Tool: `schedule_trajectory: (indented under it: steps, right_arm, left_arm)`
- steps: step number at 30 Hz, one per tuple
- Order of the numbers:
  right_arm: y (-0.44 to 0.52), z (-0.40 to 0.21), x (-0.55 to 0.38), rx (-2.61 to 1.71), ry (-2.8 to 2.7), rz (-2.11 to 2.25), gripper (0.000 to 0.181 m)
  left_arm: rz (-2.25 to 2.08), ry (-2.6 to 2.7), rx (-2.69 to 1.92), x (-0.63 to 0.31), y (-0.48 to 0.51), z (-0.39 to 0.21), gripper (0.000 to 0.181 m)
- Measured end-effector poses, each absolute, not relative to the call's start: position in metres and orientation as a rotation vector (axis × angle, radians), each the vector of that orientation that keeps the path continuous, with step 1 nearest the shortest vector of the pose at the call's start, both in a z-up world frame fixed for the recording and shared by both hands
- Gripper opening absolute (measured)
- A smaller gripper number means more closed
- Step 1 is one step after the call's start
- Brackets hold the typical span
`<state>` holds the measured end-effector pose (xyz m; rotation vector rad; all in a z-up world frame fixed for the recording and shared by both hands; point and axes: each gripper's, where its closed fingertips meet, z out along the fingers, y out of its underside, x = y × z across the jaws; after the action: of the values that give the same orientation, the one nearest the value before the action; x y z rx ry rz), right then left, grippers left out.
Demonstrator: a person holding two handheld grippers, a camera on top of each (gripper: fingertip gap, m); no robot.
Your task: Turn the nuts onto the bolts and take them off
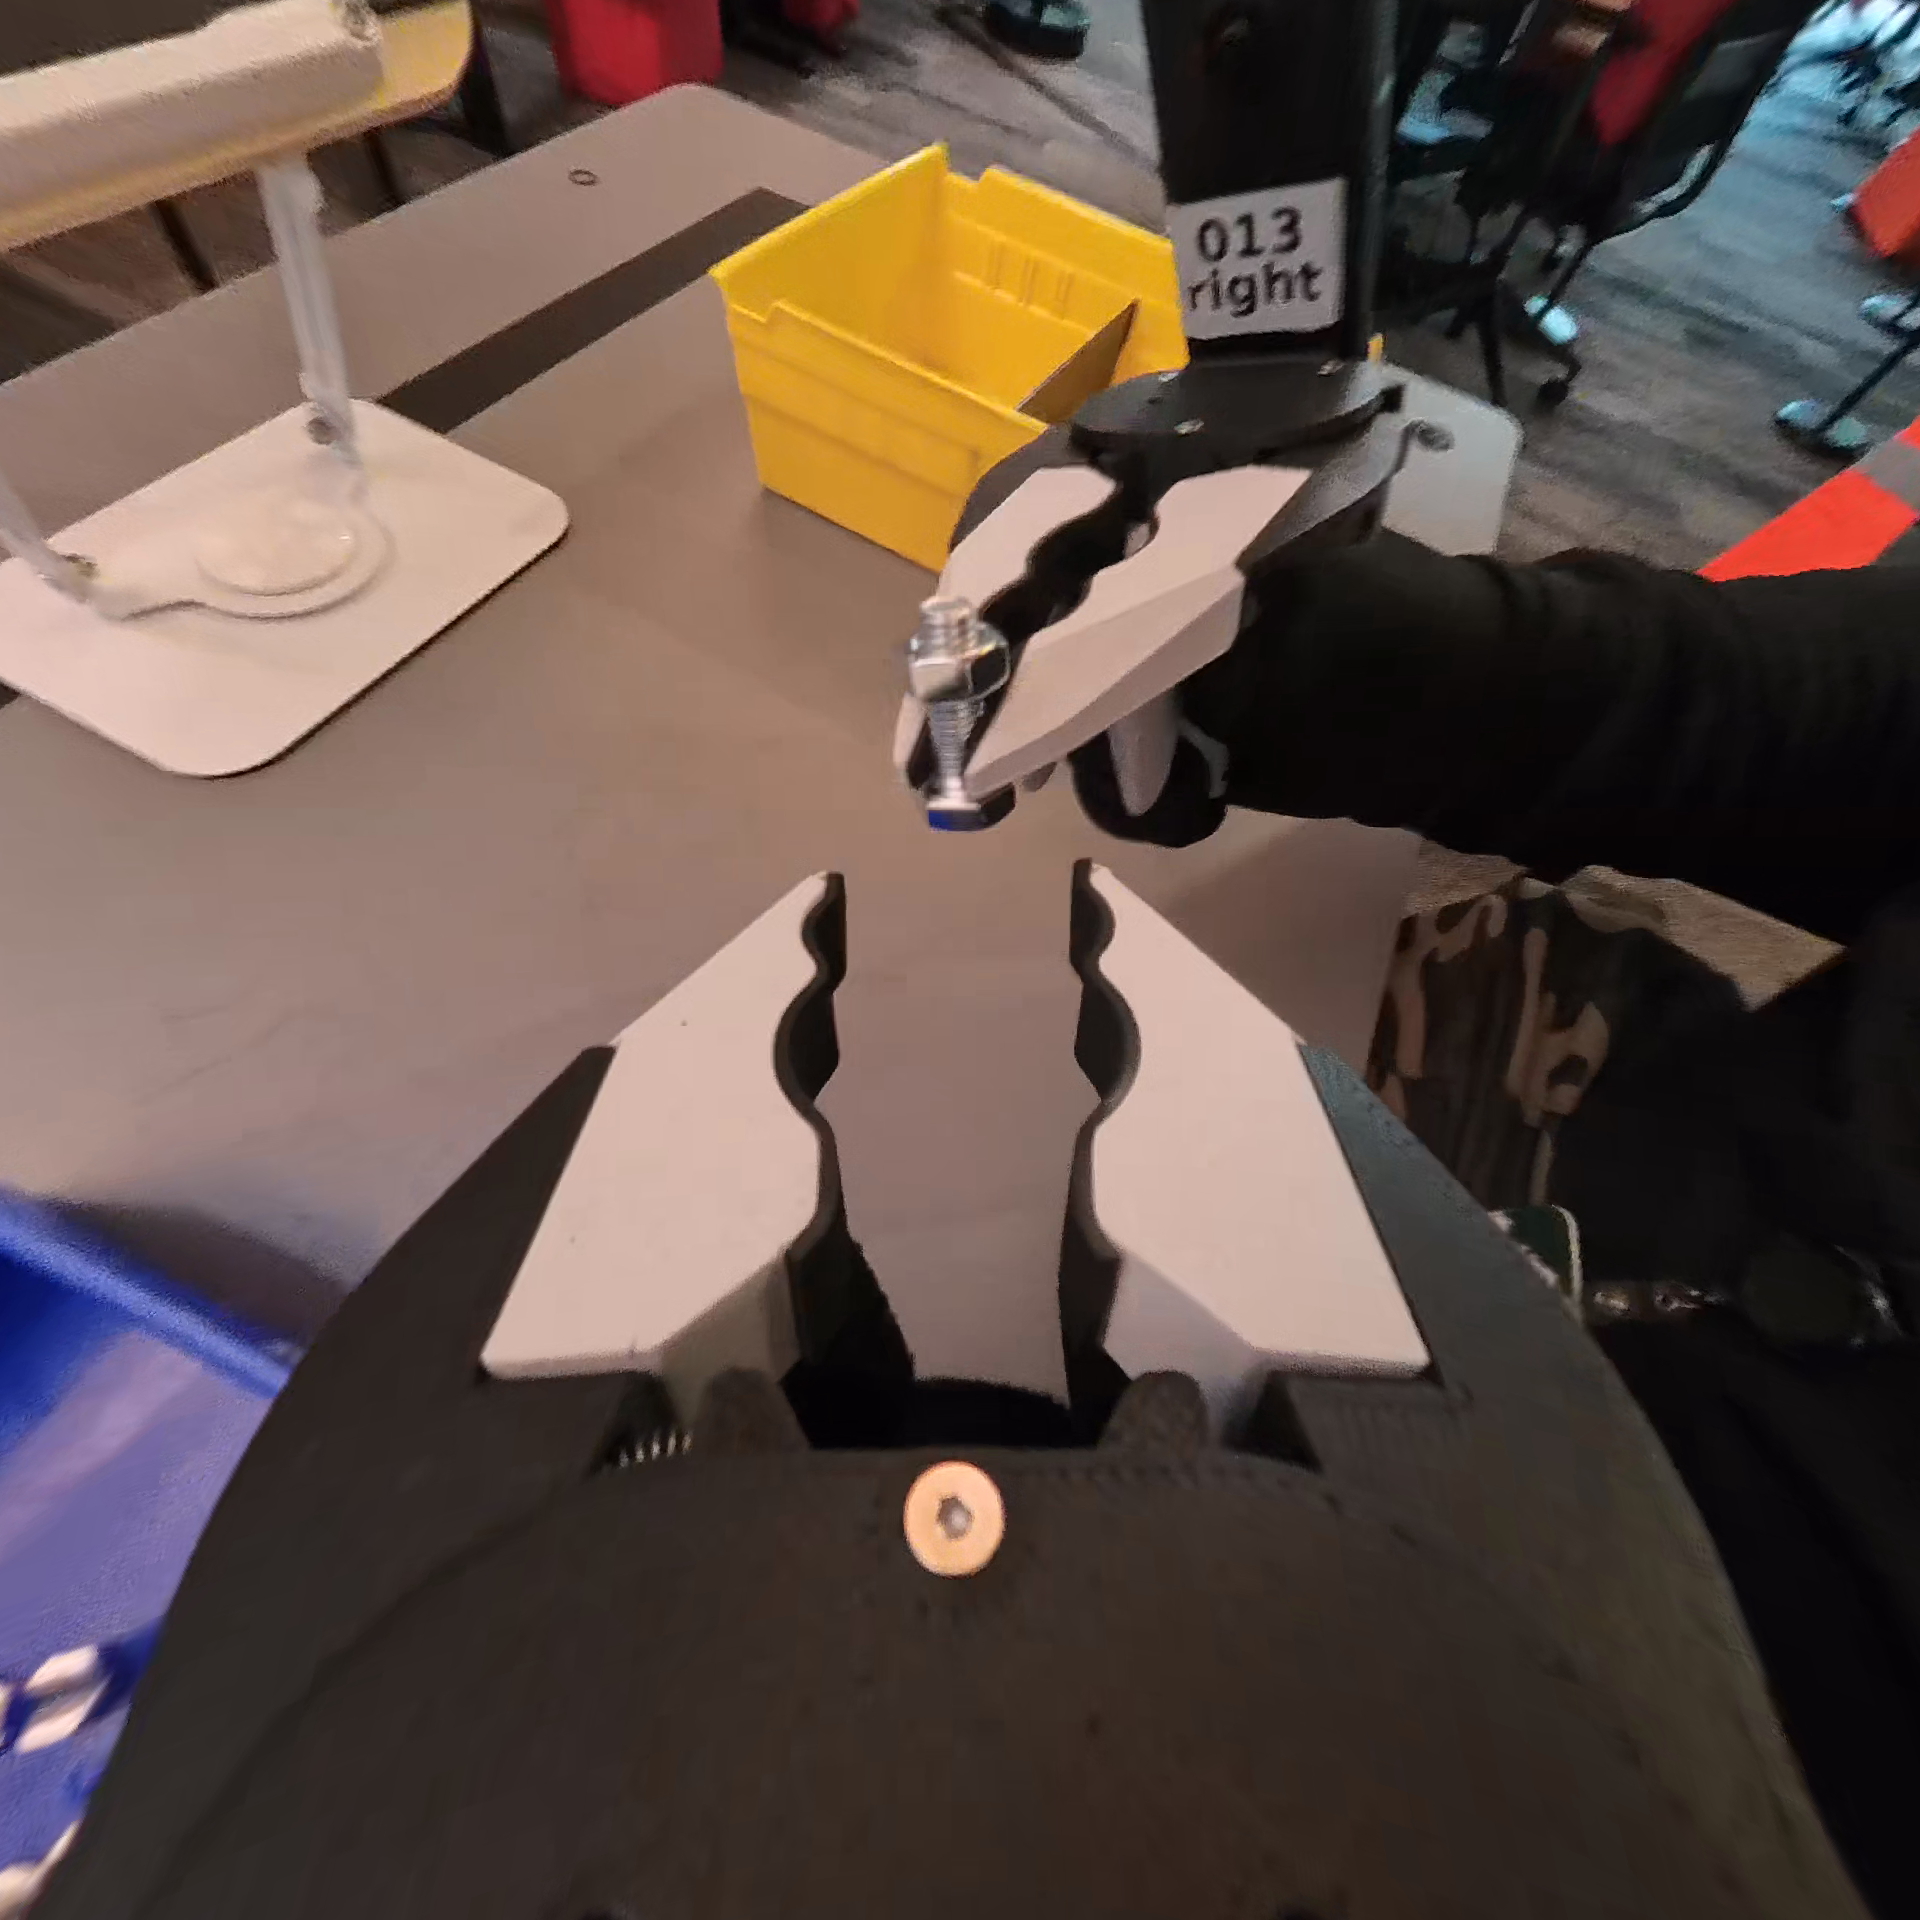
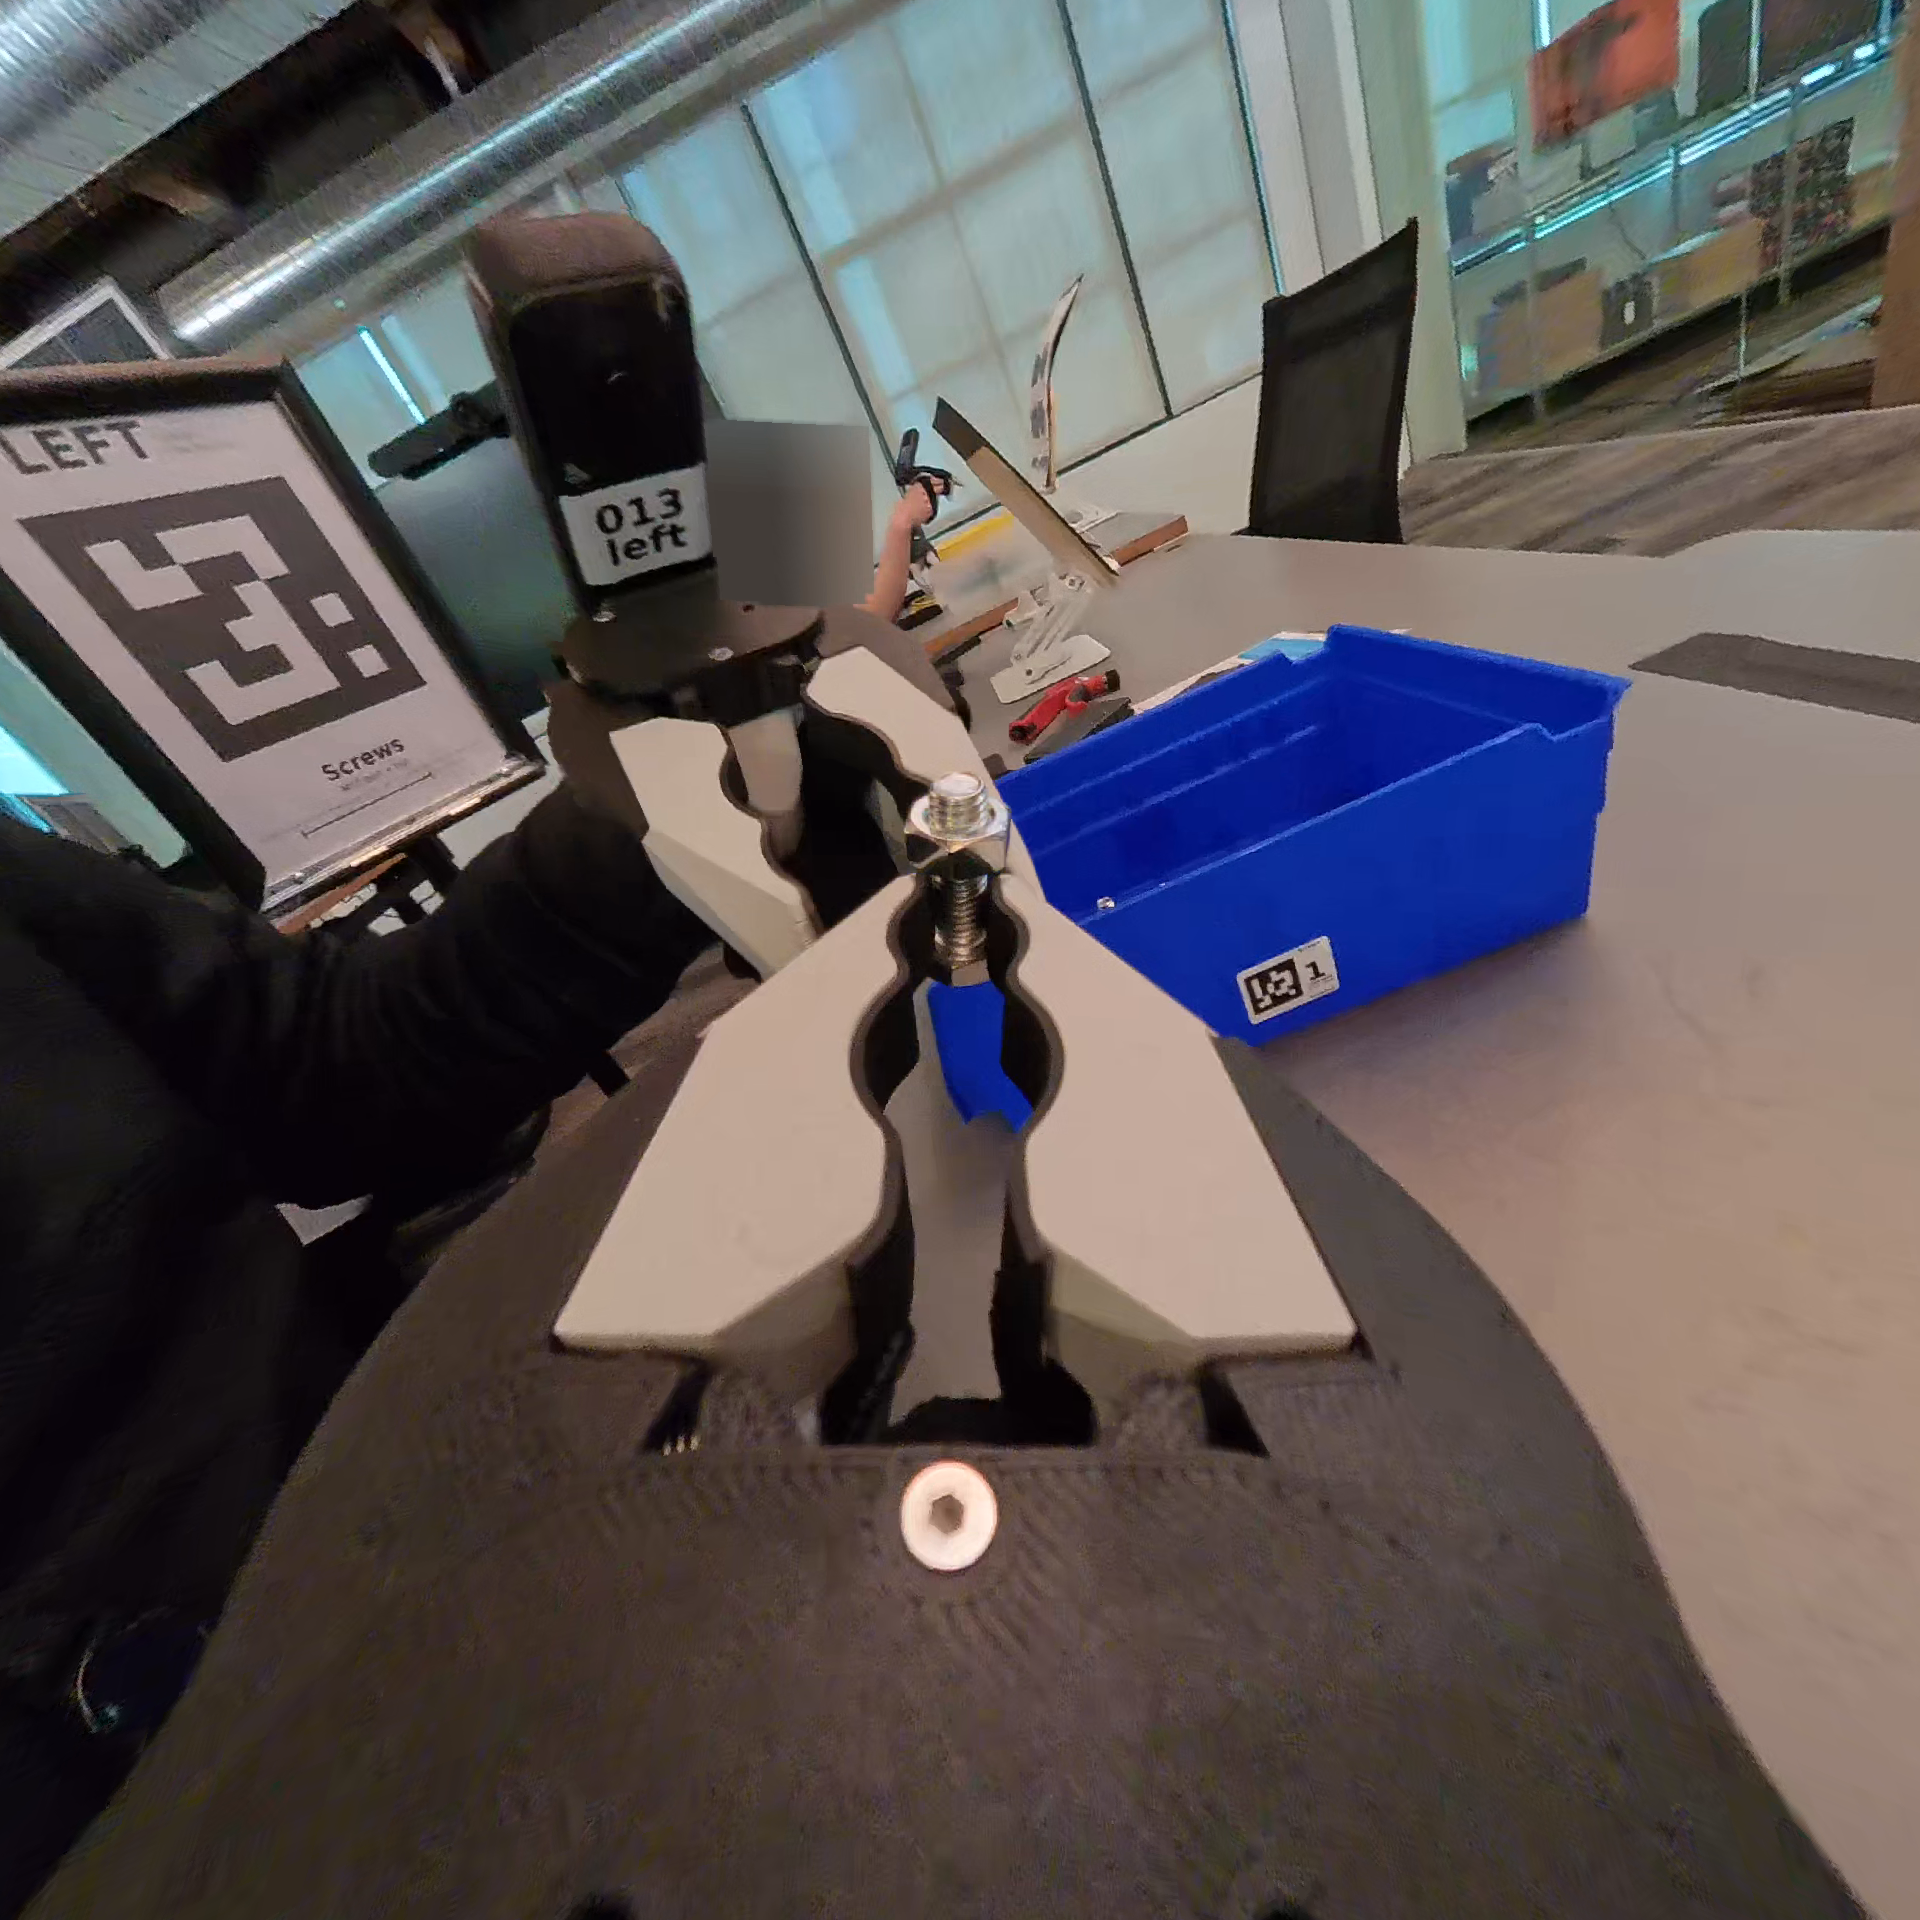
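At twelve o'clock from the left gripper [image 1: 956, 883], just beyond its fingertips and a little higher, stands the bolt [image 1: 948, 727], pinched upright in the right gripper [image 1: 961, 717]. Its long axis runs roughly vertical, head down and free threaded end up, with the hex nut [image 1: 956, 660] sitting near that upper end. The left gripper's jaws stand wide apart with nothing between them, and only bare grey table [image 1: 520, 831] shows through the gap. The right gripper is closed on the lower shank of the bolt, so the nut lies clear above its fingertips. Judging from this, the empty left gripper is the one placed to take the nut, and it would need to rise slightly and close across the nut's flats while the right holds the bolt steady.

From the left wrist view, the bolt's head is visible below the right fingers, and a yellow bin [image 1: 883, 416] sits on the table at about twelve o'clock behind it. From the right wrist view, the head is hidden, but the nut [image 2: 958, 831] and the threads under it show plainly, with a blue bin [image 2: 1351, 810] at two o'clock and the left gripper [image 2: 831, 894] at eleven o'clock.
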<state>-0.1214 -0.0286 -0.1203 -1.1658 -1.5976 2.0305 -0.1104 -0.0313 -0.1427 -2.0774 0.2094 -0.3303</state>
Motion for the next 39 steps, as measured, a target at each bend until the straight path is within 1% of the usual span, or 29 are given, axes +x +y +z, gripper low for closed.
schedule_trajectory:
  steps: [4,7,11,17,19,28,29,32,34,37,39]
  right_arm:
    - [-0.037,-0.118,-0.116,-1.098,-1.634,2.064,0.008]
    - [-0.041,-0.117,-0.114,-1.068,-1.642,2.09,0.007]
    - [-0.042,-0.114,-0.111,-1.043,-1.644,2.112,0.007]
    - [-0.048,-0.108,-0.101,-0.943,-1.706,2.169,0.007]
    - [-0.048,-0.107,-0.099,-0.929,-1.711,2.174,0.007]
    - [-0.047,-0.106,-0.097,-0.901,-1.739,2.165,0.007]
    - [-0.046,-0.107,-0.097,-0.908,-1.738,2.157,0.009]
    - [-0.039,-0.104,-0.101,-0.939,-1.703,2.142,0.026]
    - [-0.033,-0.102,-0.102,-0.949,-1.68,2.125,0.03]
    - [-0.028,-0.099,-0.101,-0.946,-1.685,2.1,0.031]
    - [-0.029,-0.098,-0.1,-0.932,-1.689,2.082,0.029]
  left_arm:
    - [-0.441,0.197,-2.01,-0.099,-0.028,-0.136,0.037]
    - [-0.487,0.207,-1.988,-0.094,-0.029,-0.135,0.025]
    - [-0.509,0.201,-1.961,-0.093,-0.029,-0.132,0.019]
    - [-0.616,0.23,-1.909,-0.082,-0.032,-0.127,0.024]
    - [-0.63,0.241,-1.892,-0.079,-0.032,-0.126,0.019]
    - [-0.616,0.264,-1.849,-0.076,-0.031,-0.125,0.017]
    - [-0.614,0.267,-1.844,-0.076,-0.031,-0.125,0.017]
    - [-0.553,0.262,-1.823,-0.081,-0.028,-0.124,0.017]
    - [-0.464,0.26,-1.824,-0.088,-0.026,-0.126,0.017]
    - [-0.339,0.287,-1.828,-0.093,-0.024,-0.127,0.017]
    - [-0.334,0.301,-1.822,-0.09,-0.023,-0.126,0.017]
